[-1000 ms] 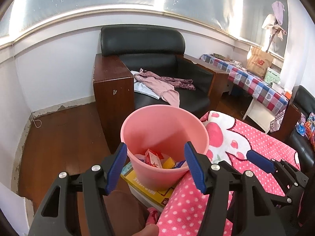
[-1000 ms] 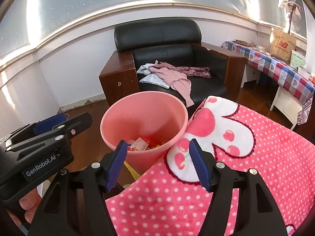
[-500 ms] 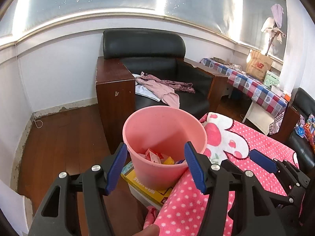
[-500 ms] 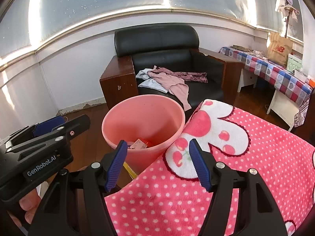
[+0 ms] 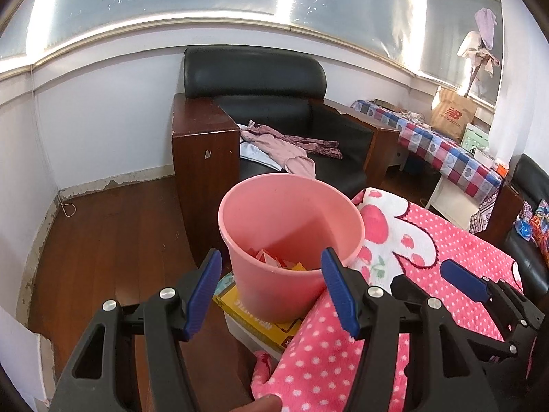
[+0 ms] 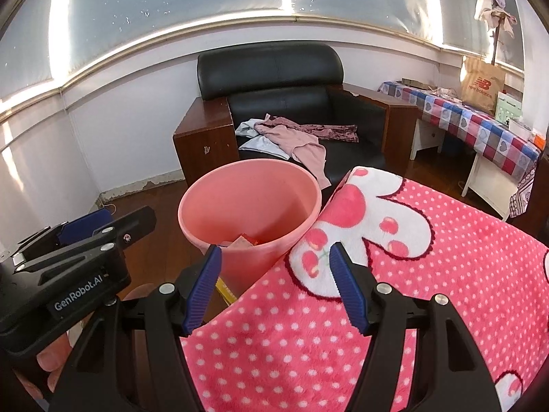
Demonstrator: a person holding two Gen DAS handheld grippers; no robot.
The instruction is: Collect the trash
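Hovering near pink bin [image 5: 290, 240], left tool [image 5: 271, 290] spread wide, empty, right tool [image 6: 274, 286] likewise

The right gripper [image 6: 274, 288] has its two blue fingers [image 6: 202, 288] wide apart, with nothing between them. Just past them stands a pink bin [image 6: 250, 213] with some trash [image 6: 245, 241] at the bottom. A pink blanket with white dots [image 6: 394, 302] lies beside the bin and touches its rim. The left gripper [image 6: 85, 237] is off to the left, lower than the rim. Behind is a black chair [image 6: 291, 103] with clothes [image 6: 295, 137] on the seat.
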